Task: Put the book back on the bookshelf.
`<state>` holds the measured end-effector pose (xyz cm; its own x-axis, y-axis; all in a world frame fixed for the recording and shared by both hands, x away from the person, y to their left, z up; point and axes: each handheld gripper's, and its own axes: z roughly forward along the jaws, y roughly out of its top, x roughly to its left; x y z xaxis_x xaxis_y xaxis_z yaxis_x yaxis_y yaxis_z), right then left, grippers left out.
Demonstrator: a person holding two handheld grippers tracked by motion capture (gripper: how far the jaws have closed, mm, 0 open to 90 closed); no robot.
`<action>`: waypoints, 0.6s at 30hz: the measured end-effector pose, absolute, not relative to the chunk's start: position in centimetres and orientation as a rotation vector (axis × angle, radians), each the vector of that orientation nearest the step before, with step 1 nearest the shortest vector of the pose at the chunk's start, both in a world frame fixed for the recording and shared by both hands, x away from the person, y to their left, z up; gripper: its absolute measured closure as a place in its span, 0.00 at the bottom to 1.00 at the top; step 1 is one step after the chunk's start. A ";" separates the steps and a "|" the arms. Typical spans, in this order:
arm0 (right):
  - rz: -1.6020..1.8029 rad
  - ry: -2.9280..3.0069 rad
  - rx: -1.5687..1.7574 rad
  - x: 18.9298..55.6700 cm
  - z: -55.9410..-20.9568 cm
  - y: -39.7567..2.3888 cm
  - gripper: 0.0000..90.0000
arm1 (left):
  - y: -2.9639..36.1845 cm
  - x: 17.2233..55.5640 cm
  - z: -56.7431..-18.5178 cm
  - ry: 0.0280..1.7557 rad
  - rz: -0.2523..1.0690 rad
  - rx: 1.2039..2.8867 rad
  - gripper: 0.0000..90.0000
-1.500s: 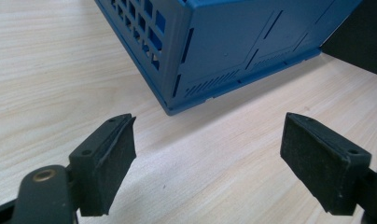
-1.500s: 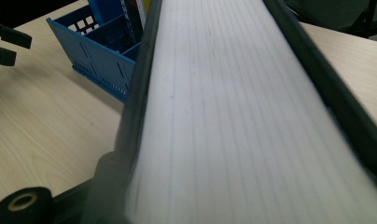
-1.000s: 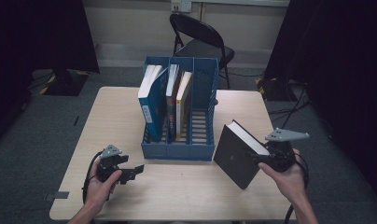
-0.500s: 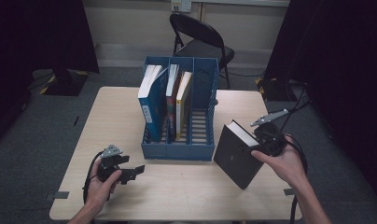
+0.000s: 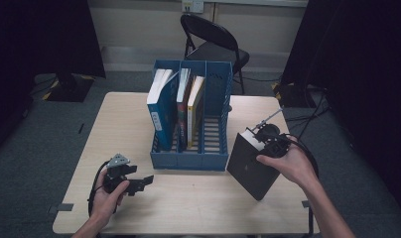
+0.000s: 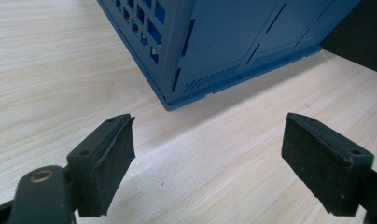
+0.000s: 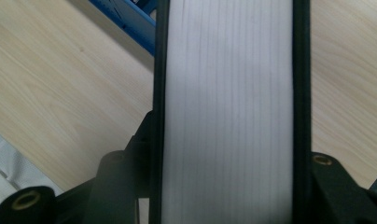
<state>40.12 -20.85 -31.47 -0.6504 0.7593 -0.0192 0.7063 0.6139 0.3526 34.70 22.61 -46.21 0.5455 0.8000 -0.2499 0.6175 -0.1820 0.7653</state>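
R gripper (image 5: 260, 144) has its fingers clamped on the black book (image 5: 250, 163), tilted near the bench's right edge, w/ the blue rack (image 5: 188, 161) just left; L gripper (image 5: 141, 182) fingers wide open, empty.

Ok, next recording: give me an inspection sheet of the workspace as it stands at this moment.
Surface: pale wooden table, bare in front.
Job's things: thick black-covered book with white page edges, tilted, right of the blue slotted plastic file rack; rack's right-hand slot empty.
Clutter: three upright books in the rack, otherwise nothing seen.
Grippers: right gripper has its jaws clamped on the black book's covers; left gripper has jaws open, near the rack's front corner, low over the table.
Cables: black cable trailing from the left gripper; floor cables at right.
Surroundings: black folding chair, grey carpet, dark curtains.
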 end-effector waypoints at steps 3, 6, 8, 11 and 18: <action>0.461 2.679 1.198 40.0 -31.5 -20.7 0.56 | 22.7 34.7 -46.1 1.163 0.271 1.888 0.19; 0.440 2.686 1.202 40.1 -31.6 -20.5 0.56 | 22.8 34.7 -46.1 1.158 0.277 1.877 0.20; 0.419 2.693 1.215 40.3 -31.6 -20.4 0.55 | 22.8 34.7 -46.1 1.162 0.276 1.882 0.20; 0.392 2.709 1.225 40.6 -31.7 -20.2 0.56 | 22.8 34.7 -46.1 1.165 0.277 1.875 0.20; 0.373 2.728 1.252 40.8 -31.6 -20.1 0.59 | 22.9 34.8 -46.1 1.168 0.272 1.880 0.20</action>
<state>40.80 -20.14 -31.61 -0.6518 0.7584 -0.0038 0.7296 0.6283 0.2701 34.76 22.89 -46.14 0.5338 0.8084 -0.2482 0.6156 -0.1703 0.7695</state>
